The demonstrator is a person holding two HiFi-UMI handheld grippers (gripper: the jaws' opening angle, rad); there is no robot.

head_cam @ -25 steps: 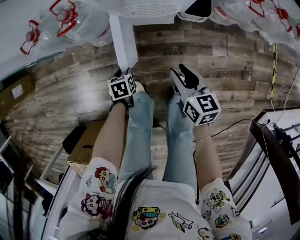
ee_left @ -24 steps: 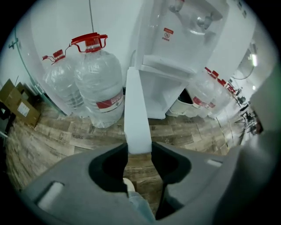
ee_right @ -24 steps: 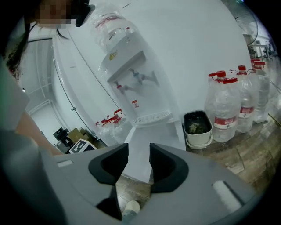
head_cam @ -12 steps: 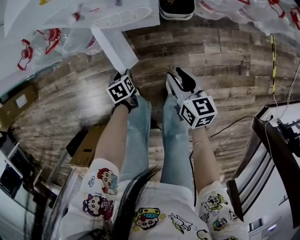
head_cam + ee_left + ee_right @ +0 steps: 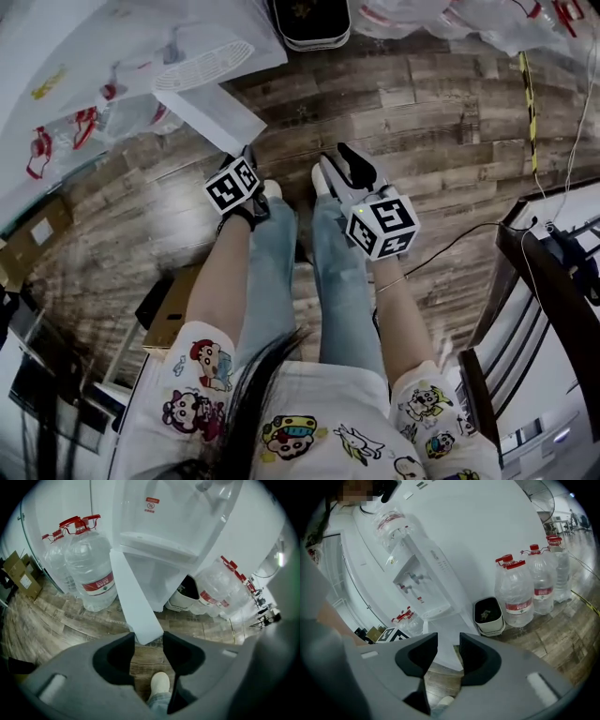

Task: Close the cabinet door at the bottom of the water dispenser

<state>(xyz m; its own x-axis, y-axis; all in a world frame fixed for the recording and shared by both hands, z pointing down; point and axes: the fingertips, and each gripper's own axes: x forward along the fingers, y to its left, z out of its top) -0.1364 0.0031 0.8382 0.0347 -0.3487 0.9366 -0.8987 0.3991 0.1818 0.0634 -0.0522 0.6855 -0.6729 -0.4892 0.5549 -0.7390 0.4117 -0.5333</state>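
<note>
Office-like corner: water dispenser (image 5: 159, 527), spare water jugs (image 5: 518, 597), waste bin (image 5: 489, 616), cardboard boxes (image 5: 21, 576), wood-plank floor (image 5: 422, 122).

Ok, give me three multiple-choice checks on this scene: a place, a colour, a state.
1. The waste bin stands: A) between the water dispenser and the water bottles; B) on top of the dispenser; C) inside the cabinet.
2. The bottle caps are: A) blue; B) green; C) red.
3. The cabinet door is: A) shut flush; B) swung open; C) removed.
Answers: 1 A, the right gripper view shows it flanked by both. 2 C, the caps show red. 3 B, it angles out from the dispenser's base.
</note>
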